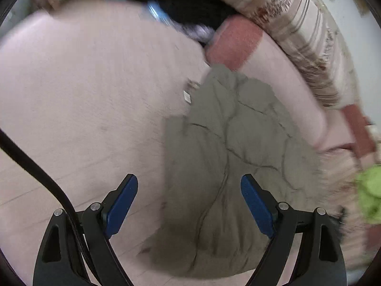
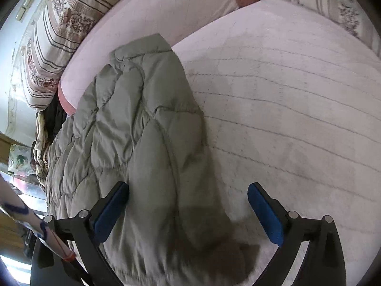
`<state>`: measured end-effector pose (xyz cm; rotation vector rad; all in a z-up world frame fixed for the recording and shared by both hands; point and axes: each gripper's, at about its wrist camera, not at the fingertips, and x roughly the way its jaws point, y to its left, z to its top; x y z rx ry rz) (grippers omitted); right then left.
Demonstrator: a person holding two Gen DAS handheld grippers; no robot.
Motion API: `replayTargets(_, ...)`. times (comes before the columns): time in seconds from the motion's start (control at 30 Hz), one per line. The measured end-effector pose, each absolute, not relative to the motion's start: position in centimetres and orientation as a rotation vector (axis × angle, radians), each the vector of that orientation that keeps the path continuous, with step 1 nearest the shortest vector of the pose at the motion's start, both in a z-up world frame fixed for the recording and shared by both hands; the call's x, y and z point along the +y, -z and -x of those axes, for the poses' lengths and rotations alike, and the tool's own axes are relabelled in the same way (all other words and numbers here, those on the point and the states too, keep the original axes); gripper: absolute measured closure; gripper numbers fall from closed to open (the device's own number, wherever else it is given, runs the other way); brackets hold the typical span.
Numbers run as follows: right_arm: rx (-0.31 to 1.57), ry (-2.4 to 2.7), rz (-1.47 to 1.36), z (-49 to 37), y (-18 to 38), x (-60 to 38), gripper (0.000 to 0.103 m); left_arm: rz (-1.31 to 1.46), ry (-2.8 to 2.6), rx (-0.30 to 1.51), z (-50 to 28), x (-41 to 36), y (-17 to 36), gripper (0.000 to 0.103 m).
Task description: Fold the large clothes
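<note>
Hovering wide open, empty, the left gripper [image 1: 189,183] and right gripper [image 2: 188,191] straddled the puffy jacket [image 2: 142,131]; slippery padding risked springing the fold apart.

Your left gripper [image 1: 189,187] and right gripper [image 2: 188,194] match: black linkage arms, silver pivot screws, blue finger pads [image 1: 123,206]. A black cable [image 1: 35,169] trails the left.

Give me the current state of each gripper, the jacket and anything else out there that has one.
left gripper: open, holding nothing, above the jacket.
right gripper: open, holding nothing, over the jacket's edge.
grey quilted jacket: lying rumpled on the bed, partly folded over itself, ungripped.
pink mattress cover: spread flat.
striped pillows: stacked against the wall.
green cloth: crumpled at the edge.
</note>
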<state>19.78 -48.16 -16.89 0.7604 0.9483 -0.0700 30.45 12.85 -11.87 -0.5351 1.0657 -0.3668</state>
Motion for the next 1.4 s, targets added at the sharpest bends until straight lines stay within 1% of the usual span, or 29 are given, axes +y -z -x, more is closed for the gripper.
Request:
replayTargets(0.13,0.975,-0.04,-0.831,-22.1,19.0,-48.1,0.0,0.613,0.559,1.188,-33.8,11.3,15.6,0.012)
replayTargets(0.17,0.973,-0.07,-0.85,-22.6,19.4,-48.0,0.0,0.627,0.586,1.202,-34.1,10.9,16.1,0.008)
replayTargets(0.2,0.96,-0.097,-0.858,-23.1,19.6,-48.0,0.0,0.638,0.605,1.209,-34.4,10.4,16.4,0.004)
replayTargets(0.23,0.952,-0.114,-0.863,-23.4,19.7,-47.8,0.0,0.644,0.612,1.211,-34.7,10.0,16.6,0.003)
replayTargets(0.33,0.944,-0.149,-0.888,-24.0,20.0,-47.4,0.001,0.615,0.55,1.225,-34.8,8.6,16.1,0.002)
replayTargets(0.37,0.94,-0.157,-0.899,-23.9,19.9,-47.3,0.009,0.606,0.53,1.227,-34.6,8.2,15.9,0.004)
replayTargets(0.4,0.935,-0.176,-0.92,-23.5,19.8,-47.2,0.015,0.594,0.511,1.227,-34.3,7.9,15.5,0.013)
replayTargets(0.43,0.929,-0.184,-0.93,-23.1,19.6,-47.2,0.026,0.577,0.492,1.221,-33.7,7.5,14.9,0.018)
replayTargets(0.47,0.925,-0.191,-0.929,-22.5,19.2,-47.1,0.035,0.565,0.483,1.22,-33.1,7.3,14.2,0.026)
replayTargets(0.5,0.921,-0.2,-0.924,-21.9,18.7,-47.0,0.04,0.556,0.48,1.219,-32.6,7.2,13.7,0.032)
replayTargets(0.53,0.918,-0.211,-0.92,-21.0,18.1,-46.9,0.047,0.544,0.478,1.222,-31.9,7.2,13.1,0.035)
replayTargets(0.57,0.919,-0.221,-0.916,-20.2,17.7,-46.8,0.051,0.536,0.474,1.229,-31.1,7.3,12.7,0.038)
replayTargets(0.63,0.929,-0.234,-0.897,-18.3,17.3,-46.5,0.052,0.521,0.47,1.252,-29.0,7.5,12.1,0.039)
replayTargets(0.73,0.937,-0.238,-0.885,-15.5,17.6,-46.2,0.053,0.517,0.461,1.264,-26.2,8.0,12.2,0.04)
replayTargets(0.77,0.932,-0.233,-0.877,-15.0,17.8,-46.1,0.051,0.513,0.455,1.257,-25.7,8.0,12.3,0.038)
replayTargets(0.8,0.927,-0.225,-0.876,-14.7,18.2,-46.1,0.049,0.495,0.444,1.248,-25.7,7.9,12.5,0.033)
replayTargets(0.83,0.923,-0.213,-0.894,-14.8,18.7,-46.2,0.044,0.475,0.424,1.241,-25.8,7.8,12.8,0.03)
replayTargets(0.87,0.921,-0.188,-0.922,-14.8,19.2,-46.4,0.037,0.47,0.394,1.24,-26.0,7.8,13.0,0.024)
replayTargets(0.9,0.922,-0.16,-0.931,-14.9,19.4,-46.6,0.032,0.469,0.373,1.239,-26.2,7.7,13.1,0.022)
replayTargets(0.93,0.923,-0.132,-0.936,-14.9,19.6,-46.6,0.026,0.464,0.353,1.234,-26.3,7.5,12.9,0.021)
replayTargets(0.97,0.927,-0.102,-0.943,-14.8,19.6,-46.6,0.021,0.456,0.341,1.234,-26.3,7.3,12.8,0.021)
replayTargets(1.03,0.923,-0.05,-0.937,-14.4,19.1,-46.7,0.015,0.437,0.313,1.232,-26.1,7.1,12.1,0.021)
replayTargets(1.2,0.808,0.14,-0.818,-10.9,14.5,-47.5,0.01,0.416,0.287,1.201,-24.0,9.0,9.8,0.021)
replayTargets(1.27,0.769,0.174,-0.767,-8.9,12.4,-47.7,0.01,0.409,0.27,1.184,-22.9,10.4,8.9,0.021)
replayTargets(1.4,0.762,0.196,-0.627,-6.0,9.6,-45.9,0.01,0.328,0.187,1.136,-20.1,11.6,7.1,0.021)
